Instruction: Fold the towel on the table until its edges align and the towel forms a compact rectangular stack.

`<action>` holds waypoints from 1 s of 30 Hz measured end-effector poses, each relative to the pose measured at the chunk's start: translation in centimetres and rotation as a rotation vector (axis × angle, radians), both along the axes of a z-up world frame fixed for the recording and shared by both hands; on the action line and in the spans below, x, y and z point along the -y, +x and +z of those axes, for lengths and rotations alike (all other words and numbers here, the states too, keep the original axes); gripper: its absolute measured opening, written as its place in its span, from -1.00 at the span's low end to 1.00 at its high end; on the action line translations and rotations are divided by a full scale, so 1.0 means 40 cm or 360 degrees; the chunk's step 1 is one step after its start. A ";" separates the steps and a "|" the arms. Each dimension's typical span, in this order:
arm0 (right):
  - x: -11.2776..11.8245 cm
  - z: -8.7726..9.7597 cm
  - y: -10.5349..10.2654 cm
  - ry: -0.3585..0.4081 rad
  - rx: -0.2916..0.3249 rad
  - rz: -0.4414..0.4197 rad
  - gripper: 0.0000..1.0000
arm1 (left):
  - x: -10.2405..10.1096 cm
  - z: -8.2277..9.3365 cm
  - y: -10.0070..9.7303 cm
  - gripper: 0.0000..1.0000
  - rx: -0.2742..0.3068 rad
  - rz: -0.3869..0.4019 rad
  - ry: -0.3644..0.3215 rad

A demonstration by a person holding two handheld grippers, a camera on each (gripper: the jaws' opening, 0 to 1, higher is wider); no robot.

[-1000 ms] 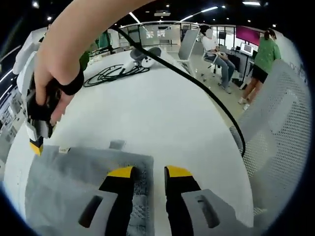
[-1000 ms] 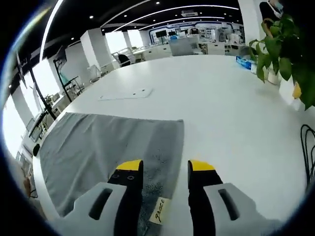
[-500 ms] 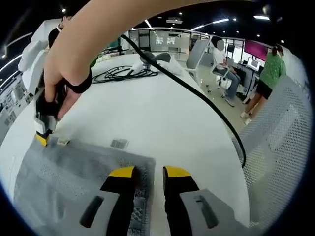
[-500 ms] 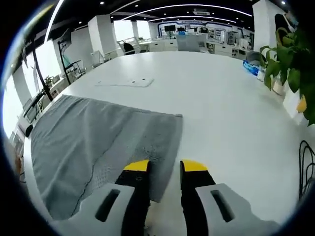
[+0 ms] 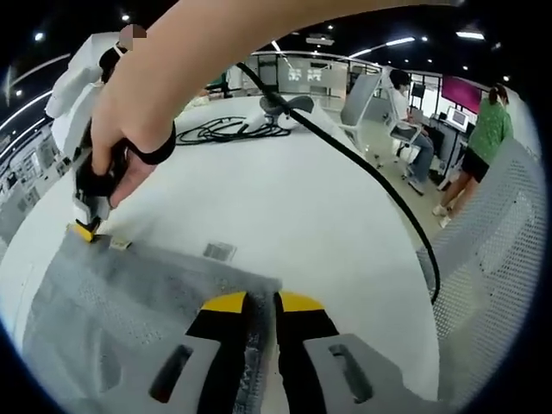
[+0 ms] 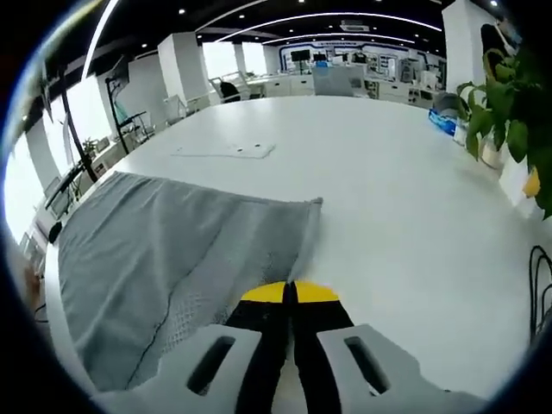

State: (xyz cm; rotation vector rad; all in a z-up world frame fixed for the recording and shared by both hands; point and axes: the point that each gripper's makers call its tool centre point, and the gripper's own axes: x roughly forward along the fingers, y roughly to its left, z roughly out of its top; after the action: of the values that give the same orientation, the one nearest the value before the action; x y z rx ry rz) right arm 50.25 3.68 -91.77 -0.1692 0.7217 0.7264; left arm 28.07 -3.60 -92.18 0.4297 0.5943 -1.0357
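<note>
A grey towel (image 5: 112,302) lies flat on the white table (image 5: 285,207). In the left gripper view my left gripper (image 5: 256,301) has its yellow-tipped jaws pinched on the towel's near corner edge. The right gripper (image 5: 84,229), held by a hand (image 5: 129,129), sits at the towel's far corner beside a small label (image 5: 119,244). In the right gripper view the towel (image 6: 164,250) spreads to the left and my right gripper (image 6: 289,293) is shut, its jaws meeting on the towel's edge.
A black cable (image 5: 362,164) runs across the table to a coil (image 5: 233,129) at the far side. A mesh chair (image 5: 492,276) stands at the table's right edge. A potted plant (image 6: 509,95) and a flat white plate (image 6: 228,151) are on the table.
Both grippers have closed on the towel's edge: the right went from wide open to fully shut, the left narrowed onto the cloth. The right gripper's hand has sunk to the towel's corner.
</note>
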 end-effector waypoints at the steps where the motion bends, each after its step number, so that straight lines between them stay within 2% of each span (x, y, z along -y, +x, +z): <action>1: 0.005 0.000 0.001 0.0002 -0.0001 -0.0009 -1.00 | -0.001 0.001 0.000 -0.79 0.0001 0.0001 -0.0002; 9: 0.012 0.018 0.005 0.0033 0.0008 -0.0039 -1.00 | -0.004 0.002 0.004 -0.85 -0.0016 0.0020 -0.0031; 11: 0.012 0.020 0.005 0.0043 0.0005 -0.0051 -1.00 | -0.008 0.006 0.005 -0.87 -0.0048 0.0035 -0.0066; 14: 0.011 0.041 0.008 0.0116 0.0015 -0.0115 -1.00 | -0.007 0.017 0.004 -0.94 -0.0054 0.0036 -0.0093; 19: 0.006 0.074 0.005 0.0128 0.0046 -0.0104 -1.00 | -0.005 0.032 -0.005 -0.94 -0.0041 0.0009 -0.0100; 23: 0.004 0.096 0.004 0.0167 0.0052 -0.0116 -1.00 | -0.007 0.059 -0.008 -0.95 -0.0069 0.0022 -0.0146; 30: -0.003 0.140 0.005 0.0237 0.0075 -0.0151 -1.00 | -0.011 0.127 -0.008 -0.95 0.0023 -0.0038 -0.0162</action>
State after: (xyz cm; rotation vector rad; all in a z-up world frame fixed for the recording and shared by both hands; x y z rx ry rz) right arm 50.47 3.79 -86.19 -0.0162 0.6241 0.6804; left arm 27.73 -3.17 -87.08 0.3552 0.5222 -1.0796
